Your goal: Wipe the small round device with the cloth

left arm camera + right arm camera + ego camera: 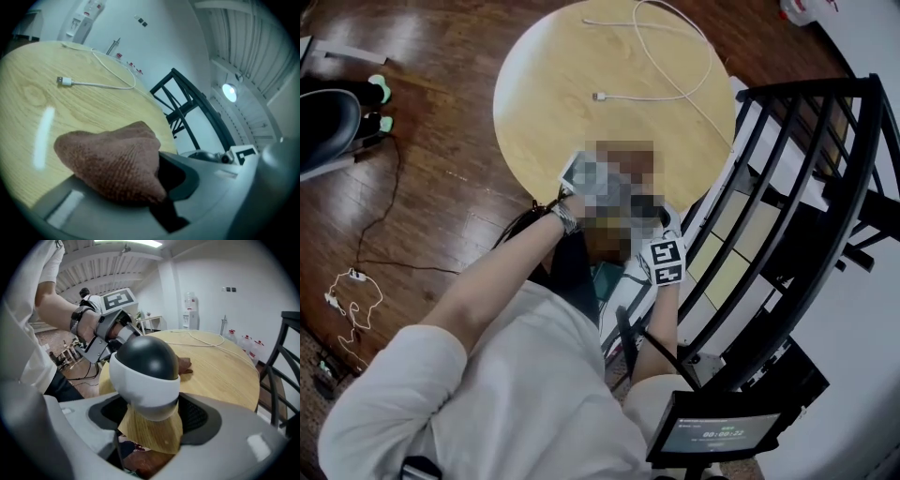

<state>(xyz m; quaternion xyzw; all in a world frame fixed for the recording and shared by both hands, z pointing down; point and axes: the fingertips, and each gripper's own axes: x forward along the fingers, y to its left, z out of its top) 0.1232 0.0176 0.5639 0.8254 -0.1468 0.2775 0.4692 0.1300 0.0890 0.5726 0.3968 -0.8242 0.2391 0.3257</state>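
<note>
Round wooden table [581, 94] below me, black slatted chair [811, 178] at its right edge.

Left gripper [154, 187]: clamped on the brown cloth [112, 157], which bulged out ahead of the jaws in a rounded wad above the tabletop.

Right gripper [150, 427]: clenched on the small round device [147, 373], a ball with a dark top and white lower half, held off the table over its near edge. The cloth showed just behind the device in the right gripper view; I could not tell whether the 2 touched.

White USB cable [661, 70] lay loose across the far side of the table, well apart from the work.

Step in hand, as I judged it: bringing cloth to device.
- Hold the right grip steady; a ball can slip or roll out between 2 flat jaws.
- Press lightly with the cloth's bulge, not the jaw tips.
- Sweep the dark cap first, then turn the device to reach the white band.

Writing: no brand on device or cloth. Square markers on the gripper cubes were patterns, not text. A screen [722, 433] near my knees showed timer-like digits, too small to trust.
</note>
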